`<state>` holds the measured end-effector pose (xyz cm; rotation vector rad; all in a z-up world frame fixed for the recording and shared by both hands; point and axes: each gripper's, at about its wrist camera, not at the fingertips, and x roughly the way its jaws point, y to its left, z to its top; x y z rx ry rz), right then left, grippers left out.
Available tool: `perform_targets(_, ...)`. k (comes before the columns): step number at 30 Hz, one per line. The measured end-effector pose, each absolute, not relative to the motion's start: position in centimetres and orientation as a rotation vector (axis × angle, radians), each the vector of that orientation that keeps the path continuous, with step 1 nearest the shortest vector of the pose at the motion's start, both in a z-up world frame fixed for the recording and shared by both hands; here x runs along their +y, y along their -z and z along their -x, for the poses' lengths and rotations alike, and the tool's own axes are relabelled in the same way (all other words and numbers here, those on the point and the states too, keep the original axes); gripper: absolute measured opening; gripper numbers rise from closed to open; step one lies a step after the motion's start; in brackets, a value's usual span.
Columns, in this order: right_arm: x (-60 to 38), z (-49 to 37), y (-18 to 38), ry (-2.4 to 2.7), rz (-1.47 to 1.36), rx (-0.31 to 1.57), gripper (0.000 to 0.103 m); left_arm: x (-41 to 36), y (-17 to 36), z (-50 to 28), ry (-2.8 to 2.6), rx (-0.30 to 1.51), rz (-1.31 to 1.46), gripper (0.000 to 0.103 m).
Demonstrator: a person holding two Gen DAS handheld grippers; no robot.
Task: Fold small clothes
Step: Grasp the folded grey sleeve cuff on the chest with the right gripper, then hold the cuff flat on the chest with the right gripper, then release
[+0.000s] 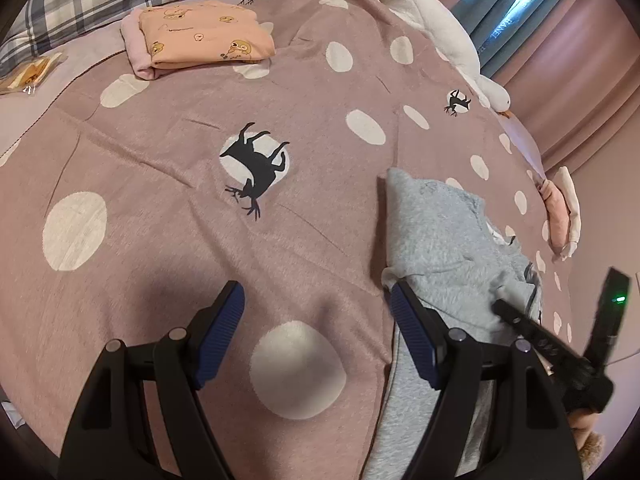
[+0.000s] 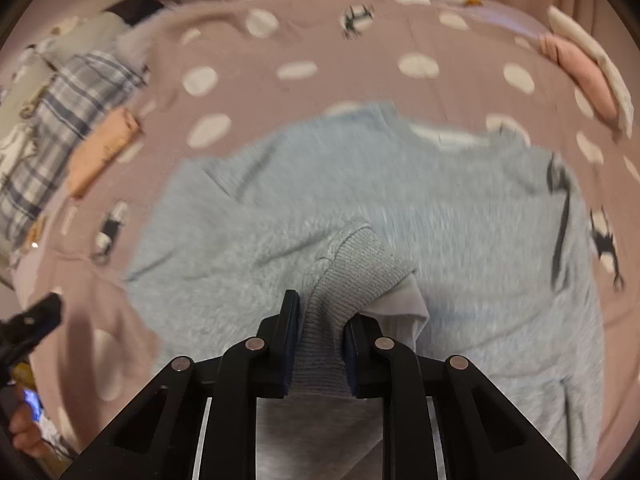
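I have the right gripper (image 2: 320,320) clamped on the ribbed cuff (image 2: 352,264) of the grey sweater (image 2: 460,232), which lies on the bed's dotted blanket (image 1: 160,184), well short of the folded peach garment (image 1: 204,36). The left gripper (image 1: 316,320) hangs with its jaws wide apart, empty, just beside the sweater's edge. The fleece looks soft, light and floppy; the cuff is the firmer hold. The right view is blurred, so I cannot tell whether the white lining is pinched too.
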<state>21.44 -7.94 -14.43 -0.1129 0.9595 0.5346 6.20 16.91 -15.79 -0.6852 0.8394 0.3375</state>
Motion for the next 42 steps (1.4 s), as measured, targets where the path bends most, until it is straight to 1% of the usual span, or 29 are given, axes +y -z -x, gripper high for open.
perform_targets(3, -8.1, -21.4, 12.7, -0.548, 0.096, 0.924, 0.021, 16.9, 15.7, -6.4, -0.338, 0.836, 0.684, 0.076)
perform_targets(14, -10.5, -21.5, 4.1, -0.511, 0.08, 0.692, 0.021, 15.7, 14.4, -7.7, -0.292, 0.826, 0.647, 0.076)
perform_targets(18, -11.6, -21.9, 2.3, -0.487, 0.085, 0.644, 0.021, 14.7, 13.5, -9.0, -0.26, 0.818, 0.614, 0.076)
perform_targets(24, -12.9, -22.1, 2.4, -0.474, 0.062, 0.638, 0.021, 12.2, 14.3, -11.9, -0.193, 0.865, 0.552, 0.076)
perform_targets(34, -15.2, -23.5, 5.1, -0.407, 0.074, 0.702, 0.021, 8.0, 15.1, -18.3, -0.072, 0.919, 0.48, 0.074)
perform_targets(36, -15.6, -23.8, 5.7, -0.391, 0.076, 0.714, 0.021, 7.4, 15.9, -19.5, -0.068, 0.953, 0.472, 0.069)
perform_targets(38, -16.2, -24.2, 6.3, -0.385, 0.068, 0.734, 0.021, 7.1, 16.6, -20.2, -0.077, 0.981, 0.463, 0.059)
perform_targets(41, -16.7, -24.6, 7.1, -0.376, 0.064, 0.756, 0.021, 6.6, 17.6, -20.8, -0.054, 1.007, 0.467, 0.052)
perform_targets(42, -16.8, -24.8, 7.5, -0.371, 0.063, 0.763, 0.021, 6.5, 17.8, -21.0, -0.052, 1.014, 0.468, 0.051)
